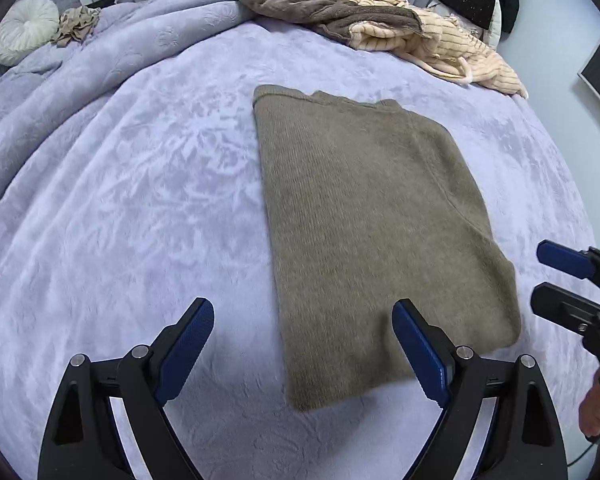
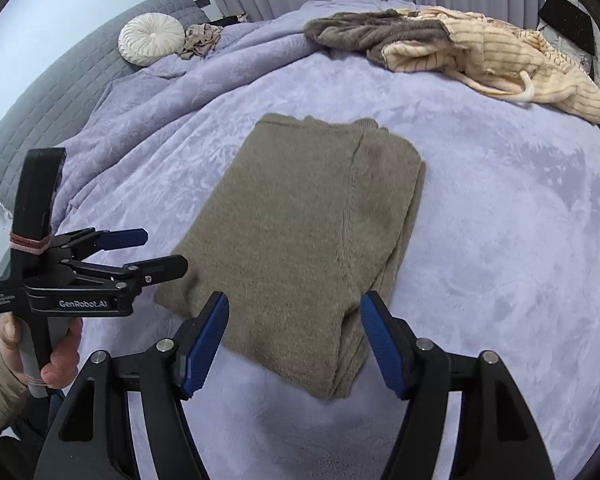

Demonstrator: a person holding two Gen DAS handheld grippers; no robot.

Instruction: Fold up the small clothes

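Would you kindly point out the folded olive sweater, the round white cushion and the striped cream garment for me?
folded olive sweater (image 1: 372, 216), left wrist view, middle of its top layer.
round white cushion (image 2: 151, 38), right wrist view, its buttoned centre.
striped cream garment (image 2: 500, 54), right wrist view, middle of the crumpled fabric.

Plain olive-brown knitted sweater; pale lavender plush bedspread with faint embossed floral pattern; cream garment with thin dark stripes; grey-brown fuzzy garment; white round pleated cushion; grey quilted headboard; 2 blue gripper pads.

bare blanket left of sweater; clothes pile behind.
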